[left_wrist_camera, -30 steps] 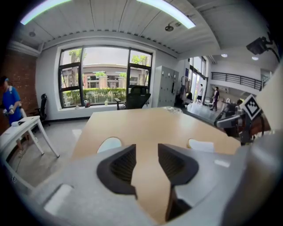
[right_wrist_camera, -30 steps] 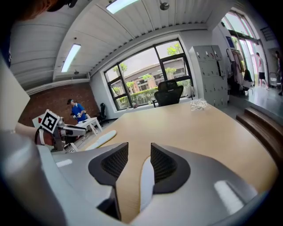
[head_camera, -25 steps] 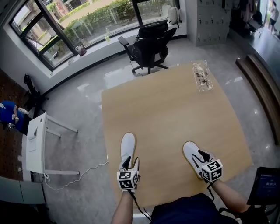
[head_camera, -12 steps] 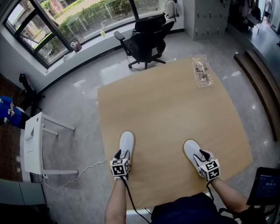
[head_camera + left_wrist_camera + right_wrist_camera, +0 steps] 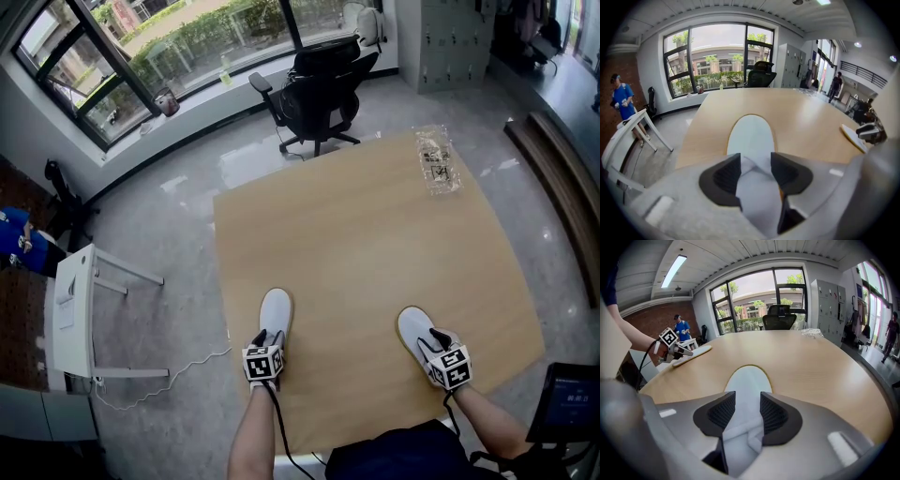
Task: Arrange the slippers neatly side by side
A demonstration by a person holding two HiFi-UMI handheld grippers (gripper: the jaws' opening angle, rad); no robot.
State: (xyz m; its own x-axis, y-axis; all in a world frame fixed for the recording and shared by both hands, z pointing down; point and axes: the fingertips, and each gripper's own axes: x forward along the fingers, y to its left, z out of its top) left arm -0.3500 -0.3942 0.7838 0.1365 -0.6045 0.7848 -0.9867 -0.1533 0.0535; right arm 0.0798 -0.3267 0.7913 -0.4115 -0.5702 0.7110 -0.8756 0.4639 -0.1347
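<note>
Left slipper (image 5: 275, 309) & right slipper (image 5: 412, 325), both white, lie flat on the tan counter (image 5: 356, 234). Both are at its near edge w/ toes pointing far. They are well apart, the left one by the near-L corner, the right one toward the R side.

L gripper (image 5: 269, 339) sits at the heel end of the left slipper. Its jaws have just been opening and now stand spread. The slipper's white upper is btw them, smooth and not visibly squeezed.

R gripper (image 5: 430, 345) is at the heel end of the right slipper, jaws pinching a bunched fold of its white upper.

Both grippers tilt down toward the counter.

A clear plastic packet (image 5: 437, 161) lies on the counter's far-R part. A black office chair (image 5: 319, 89) stands beyond the far edge.
</note>
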